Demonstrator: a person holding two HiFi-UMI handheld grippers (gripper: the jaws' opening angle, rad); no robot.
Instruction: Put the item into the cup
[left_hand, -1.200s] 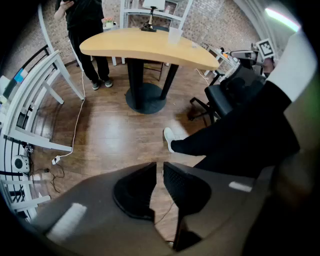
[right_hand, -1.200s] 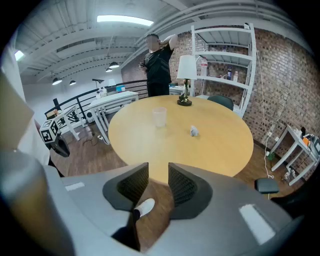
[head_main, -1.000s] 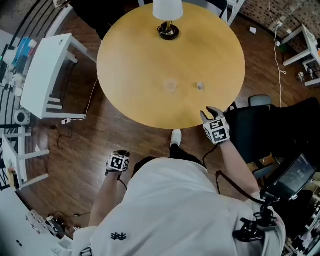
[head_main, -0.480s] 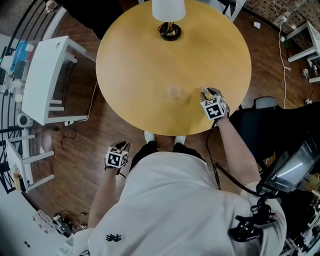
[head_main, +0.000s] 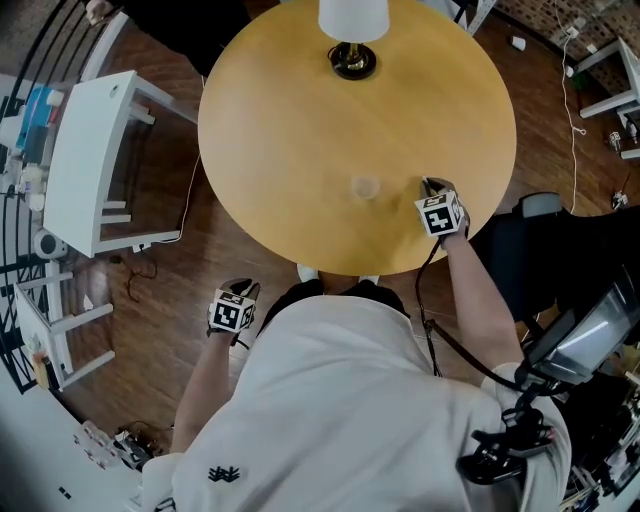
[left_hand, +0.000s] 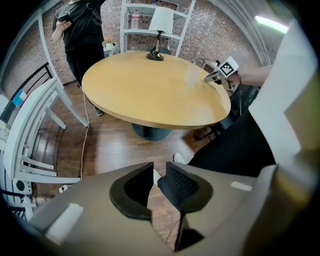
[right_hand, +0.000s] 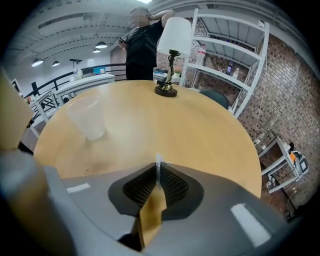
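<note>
Right gripper view: right gripper (right_hand: 156, 172) tight on item (right_hand: 158, 161), cup (right_hand: 86, 117) ahead-left

Item (right_hand: 158, 161): small, thin, whitish sliver, too small to tell more. It stands upright, pinched between the pads of the right gripper (right_hand: 158, 172), whose jaws are closing tight on it. Only its tip pokes out past them, low over the table (right_hand: 200, 130) near the edge.

Cup (right_hand: 87, 117): translucent plastic, upright, mouth up, standing on the table. It's to the left of the item, near but apart.
</note>
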